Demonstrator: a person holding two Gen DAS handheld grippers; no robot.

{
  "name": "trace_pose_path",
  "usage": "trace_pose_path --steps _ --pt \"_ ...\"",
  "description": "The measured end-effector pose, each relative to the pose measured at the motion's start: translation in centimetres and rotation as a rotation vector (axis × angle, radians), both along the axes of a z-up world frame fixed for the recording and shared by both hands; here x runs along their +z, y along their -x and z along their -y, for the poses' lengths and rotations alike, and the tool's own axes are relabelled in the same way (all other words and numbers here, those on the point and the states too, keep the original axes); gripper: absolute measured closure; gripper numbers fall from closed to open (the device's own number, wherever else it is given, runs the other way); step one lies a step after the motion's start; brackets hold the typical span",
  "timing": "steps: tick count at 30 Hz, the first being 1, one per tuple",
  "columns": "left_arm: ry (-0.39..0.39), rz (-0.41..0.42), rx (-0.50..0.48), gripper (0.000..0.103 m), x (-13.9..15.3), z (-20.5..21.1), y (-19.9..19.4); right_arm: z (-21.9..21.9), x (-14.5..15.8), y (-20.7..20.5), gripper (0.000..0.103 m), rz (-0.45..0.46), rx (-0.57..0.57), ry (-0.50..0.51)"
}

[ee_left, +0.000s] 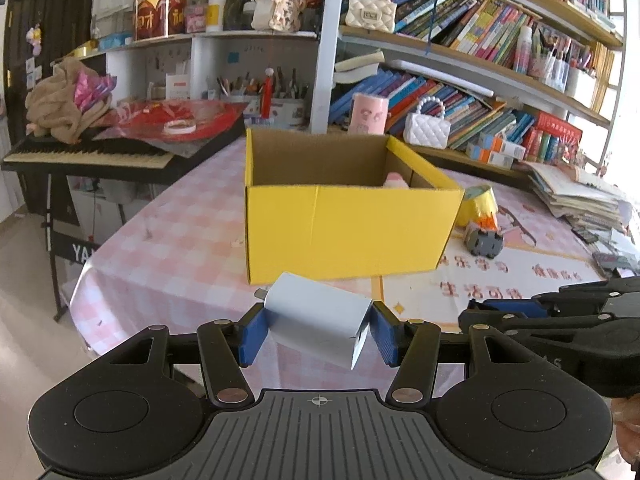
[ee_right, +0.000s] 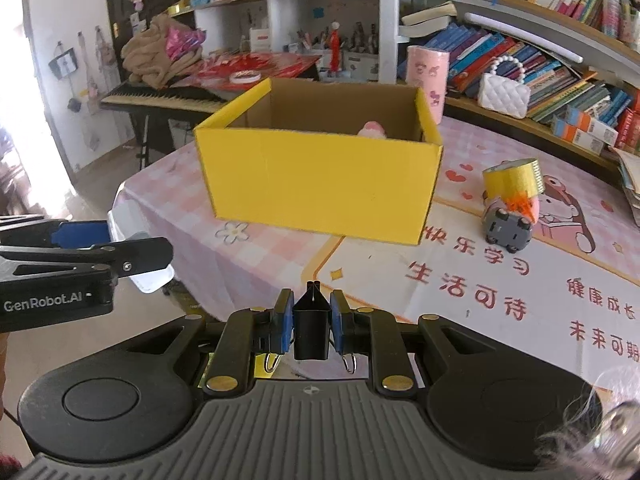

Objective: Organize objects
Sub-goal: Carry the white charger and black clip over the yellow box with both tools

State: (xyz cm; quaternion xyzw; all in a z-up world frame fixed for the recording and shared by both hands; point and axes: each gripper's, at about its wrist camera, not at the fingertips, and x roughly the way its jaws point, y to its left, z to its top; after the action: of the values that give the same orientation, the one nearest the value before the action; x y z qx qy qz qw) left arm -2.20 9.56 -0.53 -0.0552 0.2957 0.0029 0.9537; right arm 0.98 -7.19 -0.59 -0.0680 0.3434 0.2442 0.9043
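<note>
Left wrist: my left tool [ee_left: 318, 330] grasps a white charger [ee_left: 316, 318], tilted, clear of the table [ee_left: 168, 264]. Box [ee_left: 344, 232] is straight ahead; I'd lift over its near wall before letting go. Right tool alongside, on the right.

Right wrist: right tool [ee_right: 311, 326] clenched on a black clip [ee_right: 311, 330]. Box [ee_right: 316, 184] ahead, something pink inside. Tape roll [ee_right: 512, 178] and toy car [ee_right: 506, 228] off right, not in the way.

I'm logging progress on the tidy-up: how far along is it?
Done: one pink item already lies in the yellow box. In hand: left hand-held gripper holds a white charger; right hand-held gripper holds a black binder clip. Left: tape roll and toy car on the table.
</note>
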Motion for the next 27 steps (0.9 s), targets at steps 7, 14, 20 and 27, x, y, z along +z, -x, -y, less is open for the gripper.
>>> trace_pose_path --steps 7,14,20,27 --pt "-0.023 0.084 -0.003 0.049 2.4 0.4 -3.4 1.2 2.9 -2.8 0.085 0.057 -0.067 -0.07" --pt "-0.064 0.143 0.028 0.049 4.1 0.9 -8.4 1.7 5.8 -7.8 0.085 0.123 -0.068 -0.147" --pt "-0.083 0.126 0.076 0.049 3.5 1.3 -13.2 1.7 6.6 -11.8 0.085 0.15 -0.016 -0.166" --pt "-0.115 0.049 0.098 0.049 1.2 2.3 -16.9 1.5 6.1 -15.9 0.085 0.146 0.038 -0.158"
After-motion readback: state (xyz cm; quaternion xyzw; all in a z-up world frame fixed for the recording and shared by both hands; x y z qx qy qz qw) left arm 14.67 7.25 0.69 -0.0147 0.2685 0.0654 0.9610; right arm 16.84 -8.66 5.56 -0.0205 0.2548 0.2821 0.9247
